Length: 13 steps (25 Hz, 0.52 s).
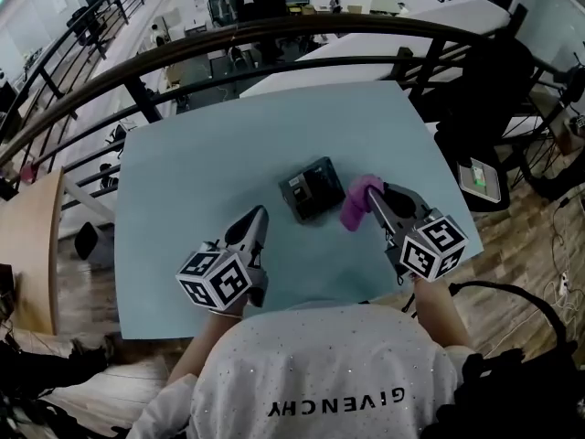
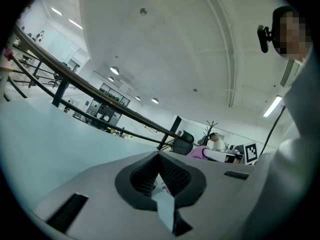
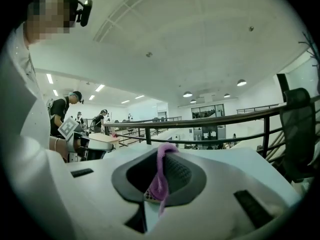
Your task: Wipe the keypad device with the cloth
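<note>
A dark keypad device (image 1: 311, 189) lies flat near the middle of the pale blue table (image 1: 196, 167). Just right of it hangs a pink cloth (image 1: 357, 204), pinched by my right gripper (image 1: 376, 197), which is shut on it. In the right gripper view a strip of the cloth (image 3: 161, 176) runs down between the closed pads, at my right gripper (image 3: 167, 149). My left gripper (image 1: 260, 217) hovers front-left of the device, shut with nothing in it. The left gripper view has my left gripper (image 2: 159, 157) closed, with the cloth (image 2: 199, 153) far off.
A dark curved railing (image 1: 274, 35) runs behind the table's far edge, over a drop to a lower floor. A black chair (image 1: 484, 90) and a small stand with a green-lit device (image 1: 479, 177) stand off the right edge. The person's torso (image 1: 320, 373) is at the near edge.
</note>
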Tool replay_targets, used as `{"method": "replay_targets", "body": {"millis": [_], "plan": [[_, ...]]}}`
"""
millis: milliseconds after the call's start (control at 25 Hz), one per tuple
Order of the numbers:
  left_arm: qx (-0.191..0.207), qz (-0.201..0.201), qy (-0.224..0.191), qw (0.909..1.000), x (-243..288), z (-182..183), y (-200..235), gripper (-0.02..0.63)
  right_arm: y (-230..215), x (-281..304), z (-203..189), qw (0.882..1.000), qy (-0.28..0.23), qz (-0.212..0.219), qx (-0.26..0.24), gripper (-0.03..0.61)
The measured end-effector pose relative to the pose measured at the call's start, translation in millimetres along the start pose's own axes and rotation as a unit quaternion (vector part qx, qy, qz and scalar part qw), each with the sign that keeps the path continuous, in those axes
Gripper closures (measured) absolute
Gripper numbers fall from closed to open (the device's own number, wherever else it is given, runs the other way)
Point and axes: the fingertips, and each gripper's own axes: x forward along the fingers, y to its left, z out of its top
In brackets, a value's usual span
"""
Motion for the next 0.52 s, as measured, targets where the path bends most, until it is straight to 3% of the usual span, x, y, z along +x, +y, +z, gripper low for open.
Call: {"method": "replay_targets", "body": {"millis": [520], "plan": [[-0.008,0.014,-0.002,0.9999,-0.9,-3.3,10.5,0.614,-16.1,2.6,-8.2,0.999,0.025,-0.017,-0.013,0.551]]}}
